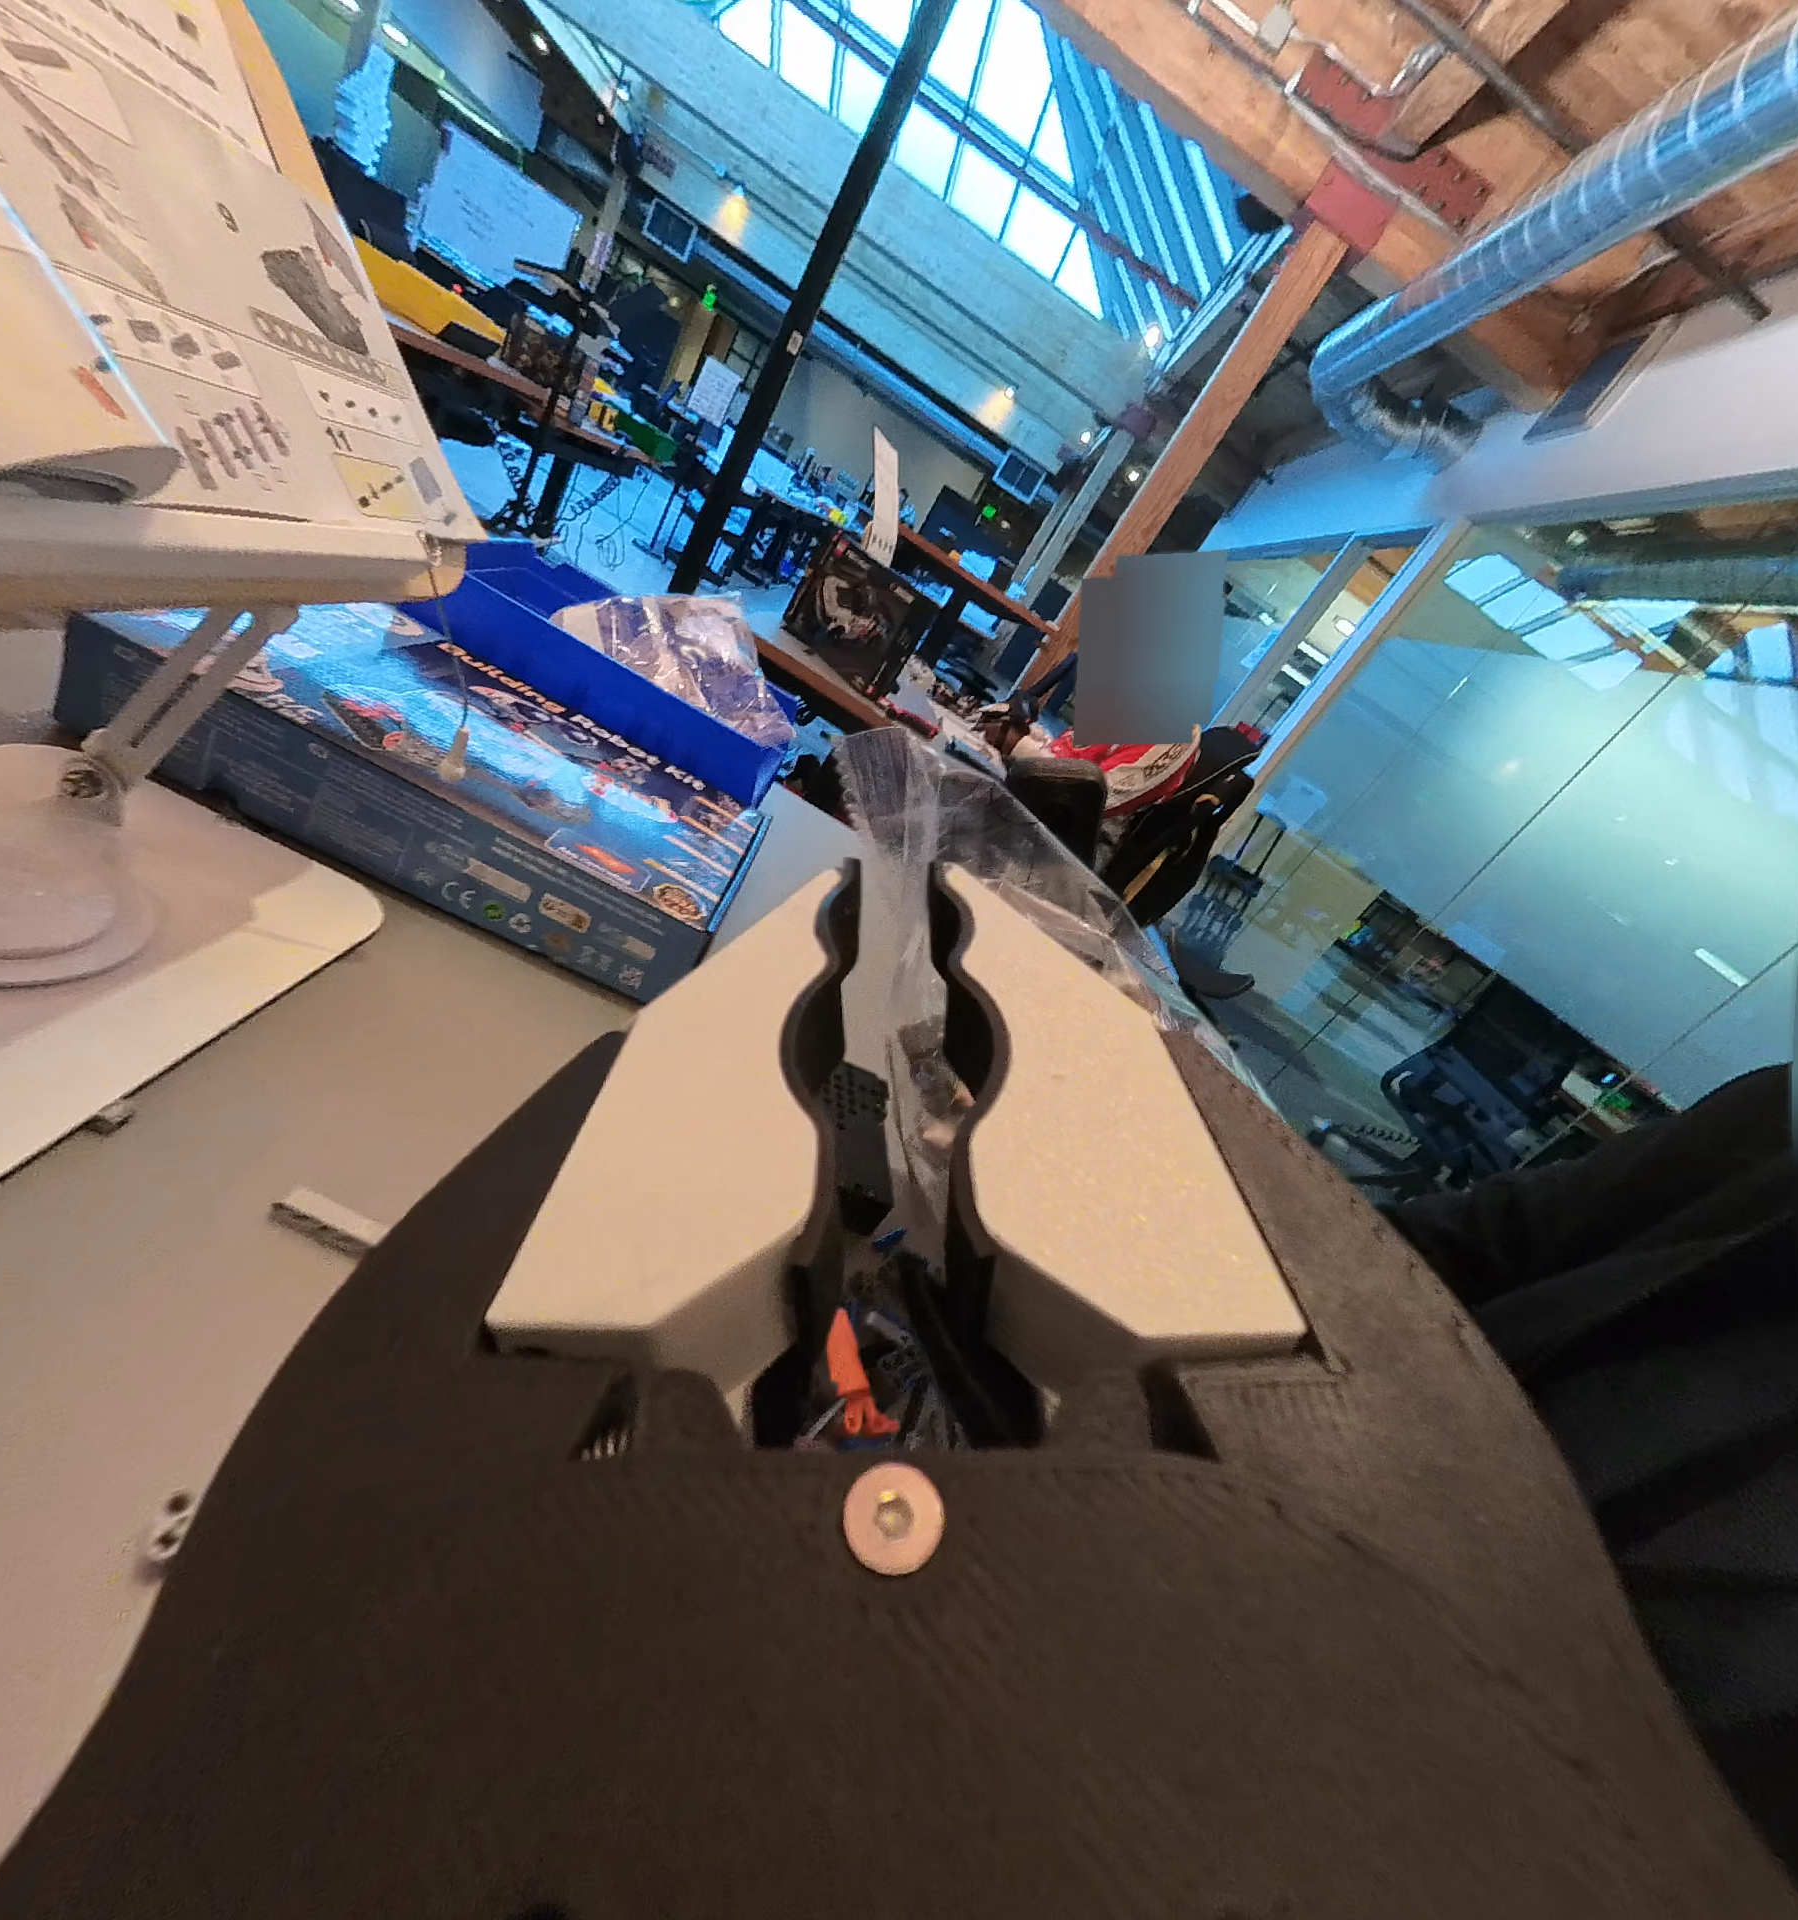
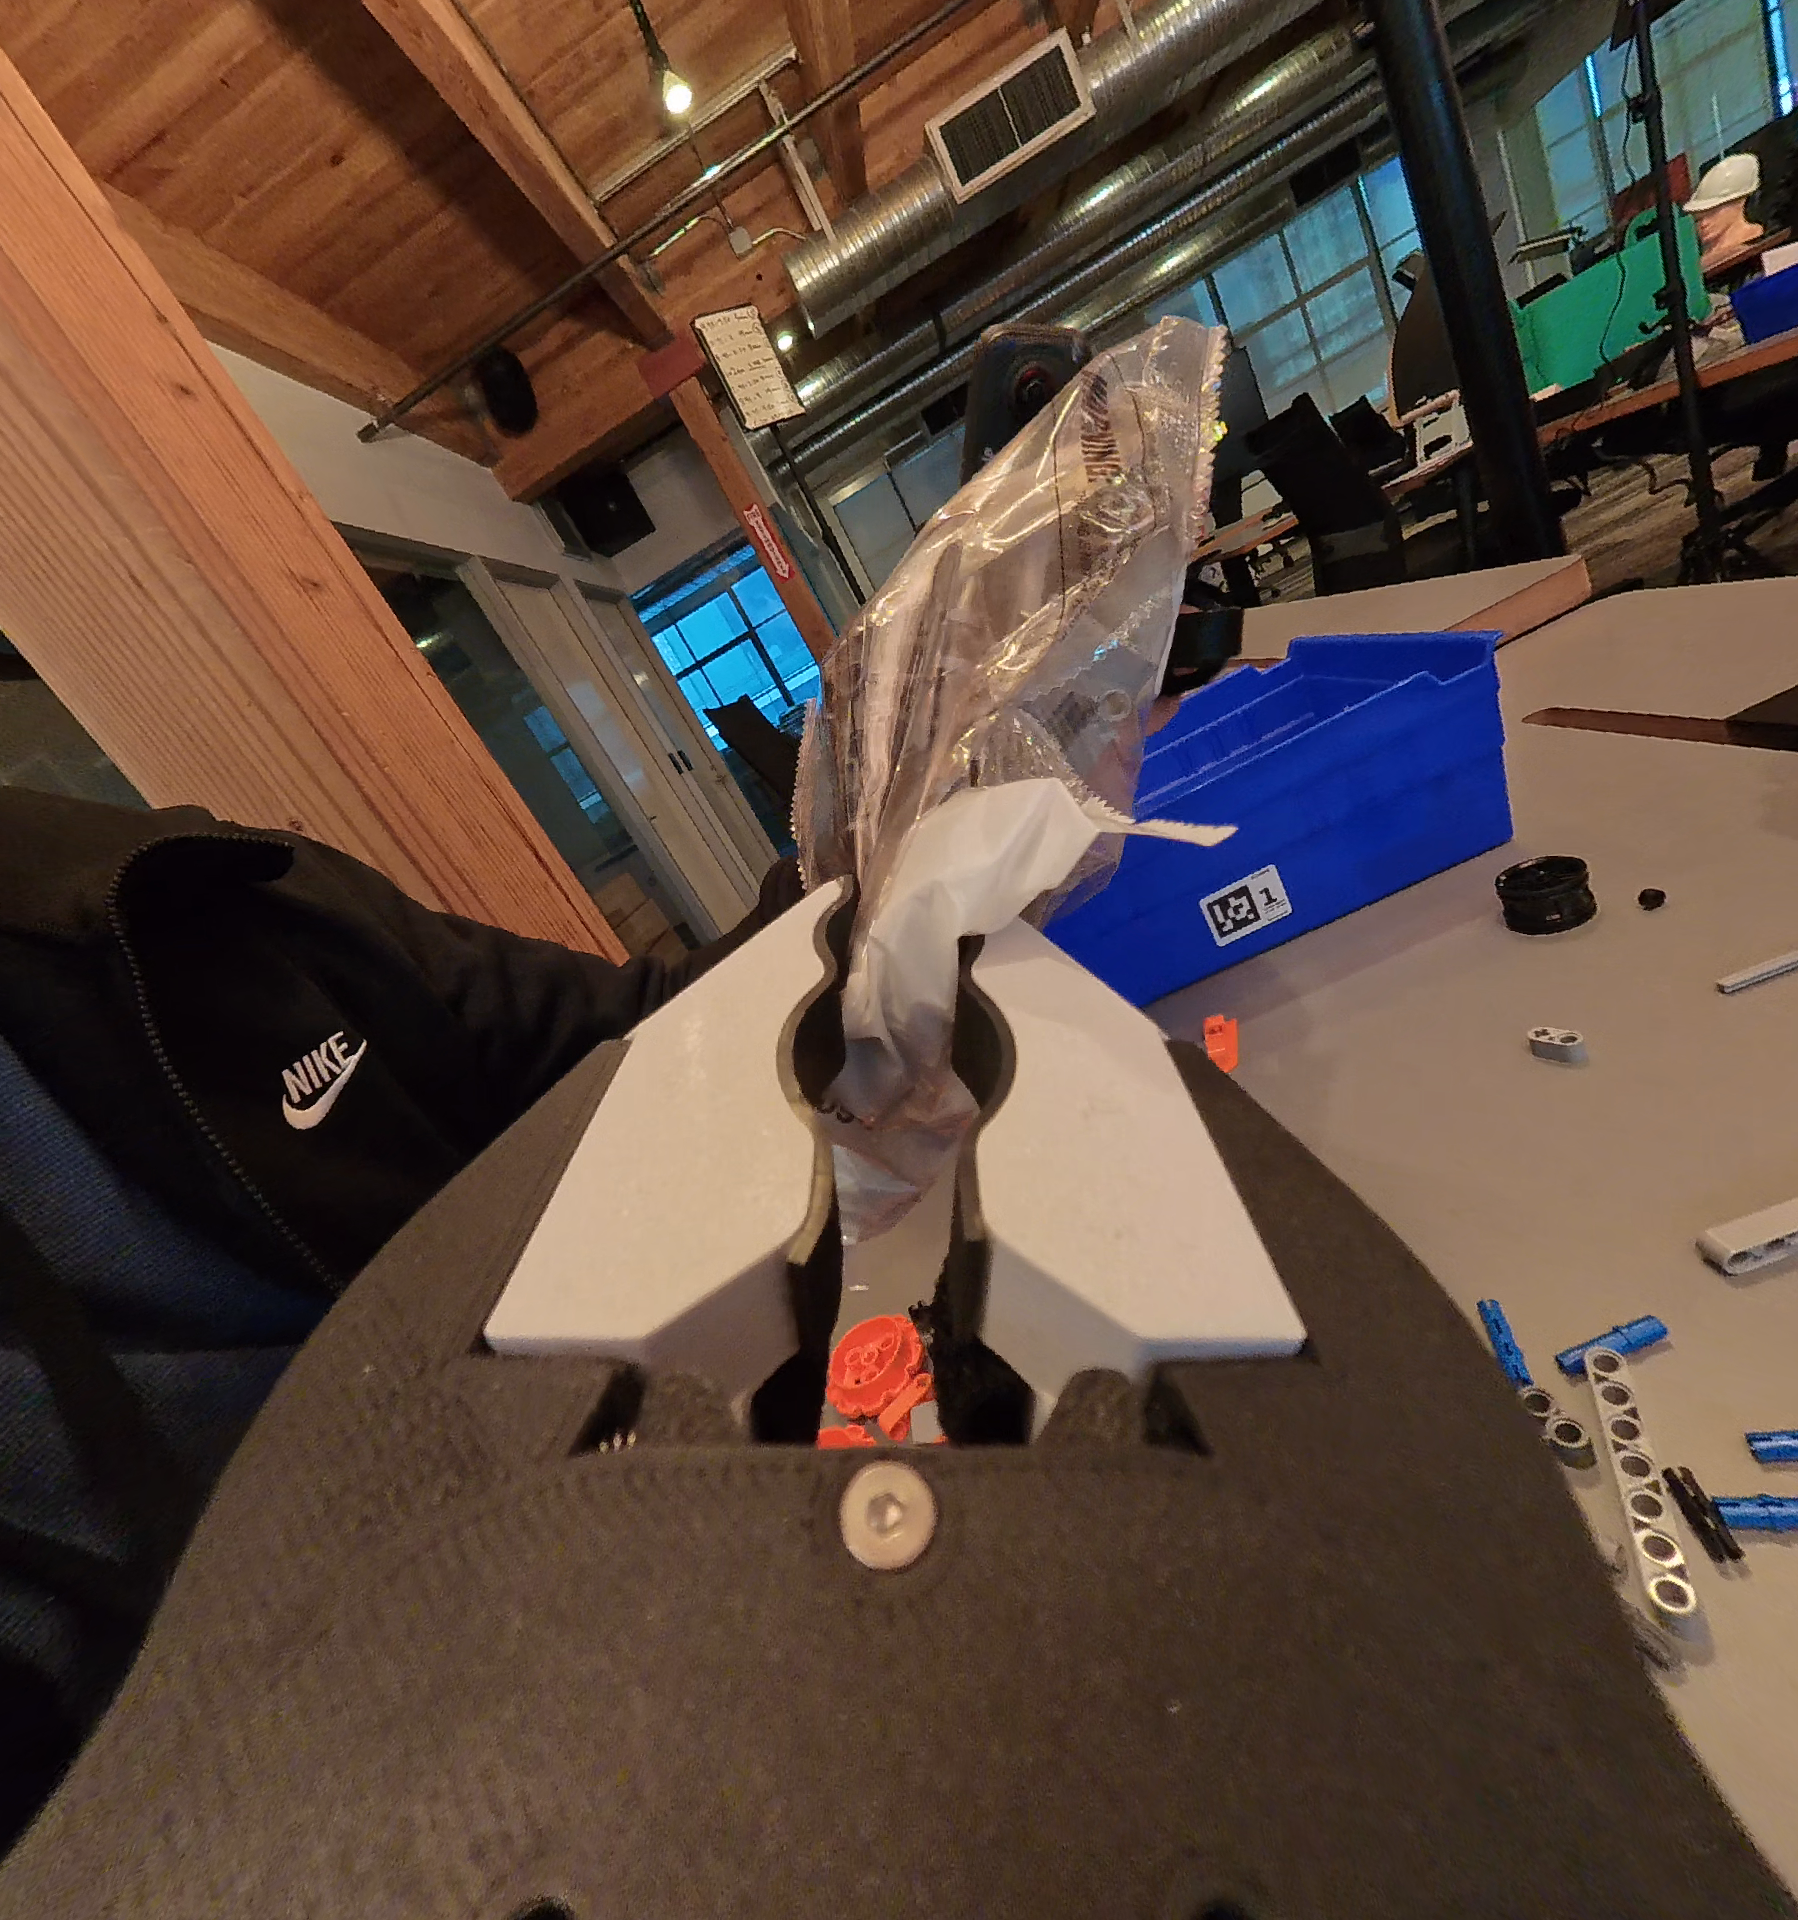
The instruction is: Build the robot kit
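Observation:
My left gripper (image 1: 900,894) is shut on a crumpled clear plastic bag (image 1: 890,800) that sticks up between its grey fingers (image 1: 729,1122). Small orange and blue parts (image 1: 853,1382) show low between the jaws. My right gripper (image 2: 905,914) is shut on a clear and white plastic bag (image 2: 1030,623) that stands tall above its fingertips. Orange parts (image 2: 874,1371) show under the jaws. A black device (image 2: 1020,374) sits right behind the bag. I cannot tell whether both grippers hold the same bag.
A blue bin (image 2: 1321,769) stands on the grey table (image 2: 1446,1122) with a black wheel (image 2: 1546,894) and loose grey and blue beams (image 2: 1643,1475) nearby. A blue kit box (image 1: 438,769) and a booklet on a white stand (image 1: 147,312) are on the left. A person's black jacket (image 2: 251,1018) is close. Some 12 cm of space lies between my two pairs of fingers.

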The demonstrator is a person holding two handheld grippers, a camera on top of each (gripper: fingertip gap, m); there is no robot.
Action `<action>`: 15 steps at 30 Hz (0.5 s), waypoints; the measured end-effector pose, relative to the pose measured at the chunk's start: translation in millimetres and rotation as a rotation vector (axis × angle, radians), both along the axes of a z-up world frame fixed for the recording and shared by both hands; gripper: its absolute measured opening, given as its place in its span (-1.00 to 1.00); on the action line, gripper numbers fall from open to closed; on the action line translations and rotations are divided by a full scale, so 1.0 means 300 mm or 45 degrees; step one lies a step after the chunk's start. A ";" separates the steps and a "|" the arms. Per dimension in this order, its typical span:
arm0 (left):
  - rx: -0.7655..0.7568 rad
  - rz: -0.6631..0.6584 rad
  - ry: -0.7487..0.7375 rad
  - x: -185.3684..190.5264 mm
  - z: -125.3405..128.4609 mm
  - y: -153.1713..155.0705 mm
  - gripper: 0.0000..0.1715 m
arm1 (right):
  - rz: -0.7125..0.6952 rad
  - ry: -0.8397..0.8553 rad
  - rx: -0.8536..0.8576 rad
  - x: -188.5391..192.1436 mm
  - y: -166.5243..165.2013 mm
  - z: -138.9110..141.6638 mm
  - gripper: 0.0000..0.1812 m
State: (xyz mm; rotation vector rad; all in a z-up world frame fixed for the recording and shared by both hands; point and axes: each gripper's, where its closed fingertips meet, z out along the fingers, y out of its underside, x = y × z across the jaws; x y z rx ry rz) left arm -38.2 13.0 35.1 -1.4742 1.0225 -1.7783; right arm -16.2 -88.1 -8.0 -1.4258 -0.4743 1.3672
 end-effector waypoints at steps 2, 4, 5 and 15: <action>0.031 0.022 -0.004 -0.029 0.026 0.019 -0.80 | -0.009 -0.005 0.010 0.004 -0.002 0.004 -0.86; 0.057 0.020 -0.018 -0.064 0.059 0.027 -0.70 | -0.017 -0.007 0.014 0.007 -0.001 0.007 -0.86; 0.077 0.006 -0.008 -0.078 0.068 0.024 -0.62 | -0.022 -0.011 0.016 0.008 -0.001 0.006 -0.86; 0.190 -0.343 0.081 -0.121 0.063 -0.146 -0.36 | -0.059 -0.039 0.031 0.021 0.001 0.011 -0.86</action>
